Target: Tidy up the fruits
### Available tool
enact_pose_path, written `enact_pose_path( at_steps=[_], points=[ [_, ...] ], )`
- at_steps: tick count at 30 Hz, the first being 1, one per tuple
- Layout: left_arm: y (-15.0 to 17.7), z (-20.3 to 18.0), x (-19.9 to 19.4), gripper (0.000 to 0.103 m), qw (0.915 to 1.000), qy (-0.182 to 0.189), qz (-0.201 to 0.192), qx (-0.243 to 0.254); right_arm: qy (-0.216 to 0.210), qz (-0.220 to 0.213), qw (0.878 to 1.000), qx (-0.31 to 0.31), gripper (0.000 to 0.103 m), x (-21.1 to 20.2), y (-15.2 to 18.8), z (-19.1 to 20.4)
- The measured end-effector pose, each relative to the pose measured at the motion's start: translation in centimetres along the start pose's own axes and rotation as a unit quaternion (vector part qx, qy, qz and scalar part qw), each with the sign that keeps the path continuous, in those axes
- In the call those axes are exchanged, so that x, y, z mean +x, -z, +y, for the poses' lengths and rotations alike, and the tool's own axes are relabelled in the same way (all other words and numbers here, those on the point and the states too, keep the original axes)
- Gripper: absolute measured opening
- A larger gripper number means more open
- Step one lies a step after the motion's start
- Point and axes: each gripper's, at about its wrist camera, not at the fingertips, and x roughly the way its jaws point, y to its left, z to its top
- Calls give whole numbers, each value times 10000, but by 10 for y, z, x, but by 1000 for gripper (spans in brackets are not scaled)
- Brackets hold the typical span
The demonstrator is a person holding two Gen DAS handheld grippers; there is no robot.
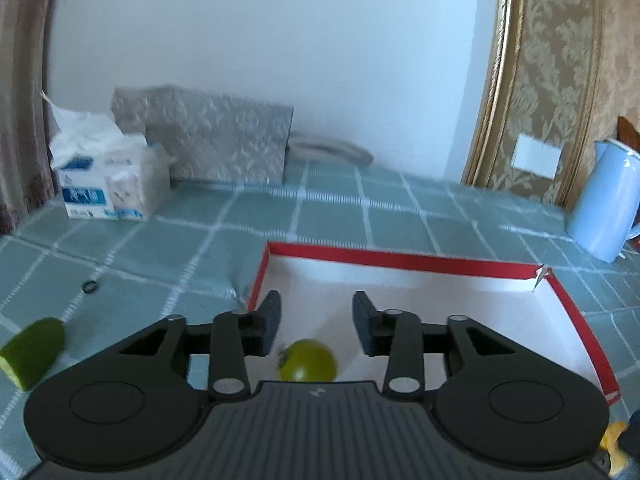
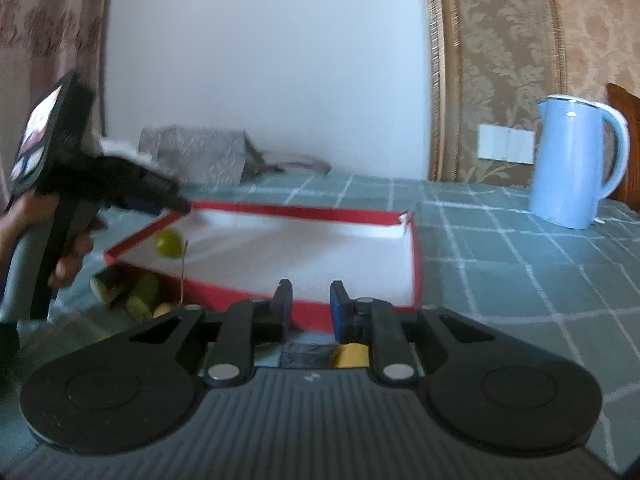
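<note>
1. Left of the red-rimmed box (image 1: pixel 400 258), a cut green fruit piece (image 1: pixel 32 350) lies on the checked green surface (image 1: pixel 160 240), and a tissue pack (image 1: pixel 108 176) stands farther back.
2. The left hand-held gripper (image 1: pixel 316 320) hangs over the box's left end with its jaws spread wide and nothing between them.
3. A round green fruit (image 1: pixel 307 361) sits inside the box on its white floor, just below that gripper.
4. From the right wrist camera, more green pieces (image 2: pixel 128 288) lie outside the box's near-left corner.
5. The right hand-held gripper (image 2: pixel 308 312) sits at the box's near wall, jaws parted and empty.
6. Right of the box, well apart, stands a blue kettle (image 2: pixel 572 162).
</note>
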Motion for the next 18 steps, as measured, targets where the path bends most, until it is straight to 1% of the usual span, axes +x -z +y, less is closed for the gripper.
enact_pose_path(
  at_steps=[1,2,5,7,8,9,11,12,13,15,18],
  points=[
    [1,0,-3,52,10000,45,-68,36,4,2,10000,36,21,-3,0,-3],
    [2,0,-5,58,9999,70,-110,19,-25,69,10000,48,22,-5,1,-6],
    [2,3,-5,58,9998,133,-100,-70,-143,348,9993,37,24,-15,8,-13],
    [2,7,-6,58,9997,180,-82,-167,-264,549,9981,-10,31,-23,14,-18],
    [3,9,-8,58,9996,180,-105,-188,-385,611,9974,16,31,-28,17,-18],
    [4,10,-11,58,9996,171,-135,-194,-593,693,9958,22,31,-32,18,-19],
    [7,12,-19,58,9994,140,-229,-199,-900,761,9930,-14,45,-37,20,-16],
    [9,14,-22,59,9993,133,-264,-213,-969,741,9925,-70,61,-39,20,-13],
    [12,16,-27,61,9992,123,-296,-235,-997,720,9923,-139,69,-40,21,-9],
    [18,19,-36,62,9989,56,-374,-260,-1038,679,9918,-294,69,-40,23,-1],
    [28,22,-51,63,9986,-37,-484,-200,-989,807,9905,-512,69,-29,26,10]
  ],
)
